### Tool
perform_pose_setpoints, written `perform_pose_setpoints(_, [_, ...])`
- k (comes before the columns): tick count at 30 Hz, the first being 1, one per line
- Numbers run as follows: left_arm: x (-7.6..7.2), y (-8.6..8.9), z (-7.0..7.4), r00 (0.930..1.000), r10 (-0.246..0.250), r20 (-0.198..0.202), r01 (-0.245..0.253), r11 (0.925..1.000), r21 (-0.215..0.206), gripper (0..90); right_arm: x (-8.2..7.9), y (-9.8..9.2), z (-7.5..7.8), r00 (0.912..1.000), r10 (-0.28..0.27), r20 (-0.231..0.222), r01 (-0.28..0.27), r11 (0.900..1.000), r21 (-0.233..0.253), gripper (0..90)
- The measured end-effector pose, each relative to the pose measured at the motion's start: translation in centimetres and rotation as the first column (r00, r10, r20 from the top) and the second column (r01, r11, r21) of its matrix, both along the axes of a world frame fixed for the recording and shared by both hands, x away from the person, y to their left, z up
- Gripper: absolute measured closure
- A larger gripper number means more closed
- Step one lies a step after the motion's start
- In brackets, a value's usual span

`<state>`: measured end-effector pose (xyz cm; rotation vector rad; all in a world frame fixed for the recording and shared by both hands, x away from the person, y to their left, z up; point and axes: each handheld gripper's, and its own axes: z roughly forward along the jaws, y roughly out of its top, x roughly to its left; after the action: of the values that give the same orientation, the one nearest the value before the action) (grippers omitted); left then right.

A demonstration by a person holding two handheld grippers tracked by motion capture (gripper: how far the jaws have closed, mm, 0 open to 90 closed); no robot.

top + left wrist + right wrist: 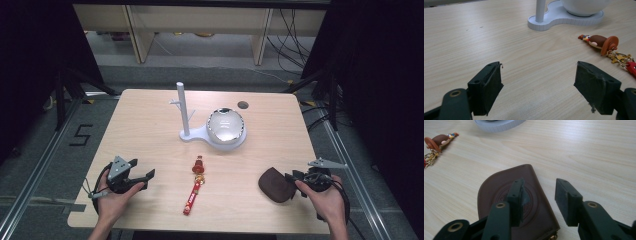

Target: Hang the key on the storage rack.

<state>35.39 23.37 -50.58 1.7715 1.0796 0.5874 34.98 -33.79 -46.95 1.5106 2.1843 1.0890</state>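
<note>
A brown leather pouch (275, 184) lies at the table's right front. My right gripper (294, 180) is at its right edge, open. In the right gripper view my right gripper (539, 195) has one jaw over the pouch (496, 182) and the other beyond its edge, above bare wood. A keychain (196, 182) with a brown figure and a red strap lies at the middle front. My left gripper (143, 168) rests open at the left front, nothing between its jaws (537, 82). The keychain figure (600, 41) lies ahead of it to the right.
A white stand (192, 134) with an upright post (182, 107) and a shiny rounded bowl (226, 125) sits mid-table. A small dark round hole (243, 105) marks the far side of the wooden table (150, 125). Shelving and cables lie beyond.
</note>
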Motion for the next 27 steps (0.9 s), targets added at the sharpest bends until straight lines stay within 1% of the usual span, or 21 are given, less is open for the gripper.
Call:
perform_pose_setpoints(2, [0.1,-0.1,0.0,1.0,-0.007,0.001,0.007,1.0,0.001,20.3,0.3,0.2,0.2,0.9996,0.016,-0.025,-0.017,0.999,-0.045,47.7])
perform_pose_setpoints(3, [0.1,-0.1,0.0,1.0,-0.007,0.001,0.007,1.0,0.001,20.2,0.3,0.2,0.2,0.9996,0.016,-0.025,-0.017,0.999,-0.045,47.7])
perform_pose_setpoints(4, [0.2,-0.1,0.1,1.0,-0.007,-0.003,0.007,1.0,0.005,20.2,0.3,0.4,0.4,0.9981,0.008,-0.061,-0.013,0.997,-0.072,42.9])
perform_pose_setpoints(5, [0.2,-0.2,0.1,1.0,-0.008,-0.002,0.008,1.0,0.003,20.1,1.0,0.2,0.3,0.9936,0.084,-0.075,-0.089,0.993,-0.071,38.1])
perform_pose_setpoints(6, [0.3,-0.2,0.1,1.0,-0.007,0.0,0.007,1.0,0.0,20.1,1.0,0.1,0.5,0.9893,0.091,-0.113,-0.102,0.99,-0.096,36.1])
perform_pose_setpoints(7, [0.3,-0.2,0.2,1.0,-0.006,-0.002,0.006,1.0,0.0,20.0,1.0,0.5,0.7,0.9863,0.069,-0.15,-0.082,0.993,-0.083,34.4])
perform_pose_setpoints(8, [0.3,-0.2,0.2,1.0,-0.006,-0.002,0.006,1.0,0.0,20.0,1.0,0.5,0.7,0.9863,0.069,-0.15,-0.082,0.993,-0.083,34.4])
perform_pose_setpoints(9, [0.4,-0.2,0.2,0.9999,-0.009,-0.004,0.009,0.9999,-0.007,20.0,1.3,0.5,0.7,0.9821,0.087,-0.167,-0.105,0.99,-0.098,31.6])
perform_pose_setpoints(11, [0.4,-0.2,0.3,1.0,-0.006,-0.001,0.006,1.0,-0.003,20.0,1.5,0.6,0.8,0.9806,0.102,-0.167,-0.121,0.987,-0.108,29.8])
perform_pose_setpoints(13, [0.3,-0.2,0.4,1.0,-0.009,0.002,0.009,0.9999,-0.008,19.9,1.7,0.6,0.8,0.9781,0.117,-0.172,-0.136,0.985,-0.102,30.5])
perform_pose_setpoints(14, [0.3,-0.2,0.3,1.0,-0.008,0.002,0.008,0.9999,-0.01,19.9,1.8,0.6,1.0,0.9747,0.128,-0.184,-0.148,0.984,-0.099,32.0])
perform_pose_setpoints(15, [0.3,-0.1,0.3,1.0,-0.008,0.002,0.008,0.9999,-0.009,19.9,1.9,0.6,0.9,0.9765,0.13,-0.172,-0.151,0.982,-0.114,34.5])
perform_pose_setpoints(16, [0.3,-0.1,0.3,1.0,-0.005,0.0,0.005,0.9999,-0.01,19.9,2.0,0.6,0.9,0.9761,0.123,-0.179,-0.147,0.981,-0.123,37.0])
perform_pose_setpoints(18, [0.2,0.0,0.3,0.9999,-0.012,0.001,0.012,0.9998,-0.016,19.8,2.3,0.6,0.9,0.97,0.136,-0.201,-0.161,0.98,-0.115,40.6])
perform_pose_setpoints(19, [0.2,0.0,0.3,0.9999,-0.013,0.005,0.013,0.9998,-0.012,19.8,2.4,0.6,0.9,0.9674,0.13,-0.217,-0.155,0.983,-0.102,41.1])
perform_pose_setpoints(20, [0.2,0.0,0.3,0.9999,-0.013,0.005,0.013,0.9998,-0.012,19.8,2.5,0.6,0.9,0.9614,0.126,-0.245,-0.151,0.985,-0.086,41.1])
perform_pose_setpoints(21, [0.1,-0.1,0.4,1.0,-0.009,0.003,0.009,0.9999,-0.013,19.8,2.5,0.6,0.9,0.9614,0.126,-0.245,-0.151,0.985,-0.086,41.1])
perform_pose_setpoints(22, [0.0,0.0,0.5,0.9999,-0.012,0.008,0.013,0.9999,-0.012,19.8,2.6,0.9,1.1,0.9579,0.106,-0.267,-0.142,0.982,-0.121,40.0])
perform_pose_setpoints(23, [0.0,0.0,0.5,0.9999,-0.012,0.008,0.013,0.9999,-0.012,19.8,2.6,1.0,1.1,0.9603,0.101,-0.26,-0.137,0.983,-0.124,39.2])
perform_pose_setpoints(24, [0.0,0.0,0.6,0.9999,-0.013,0.011,0.013,0.9998,-0.013,19.8,2.8,1.0,1.1,0.9592,0.105,-0.263,-0.141,0.982,-0.124,38.9])
perform_pose_setpoints(27, [0.0,0.0,0.6,0.9999,-0.009,0.009,0.009,0.9999,-0.012,19.8,3.1,1.2,1.1,0.9508,0.12,-0.286,-0.158,0.981,-0.113,37.3])
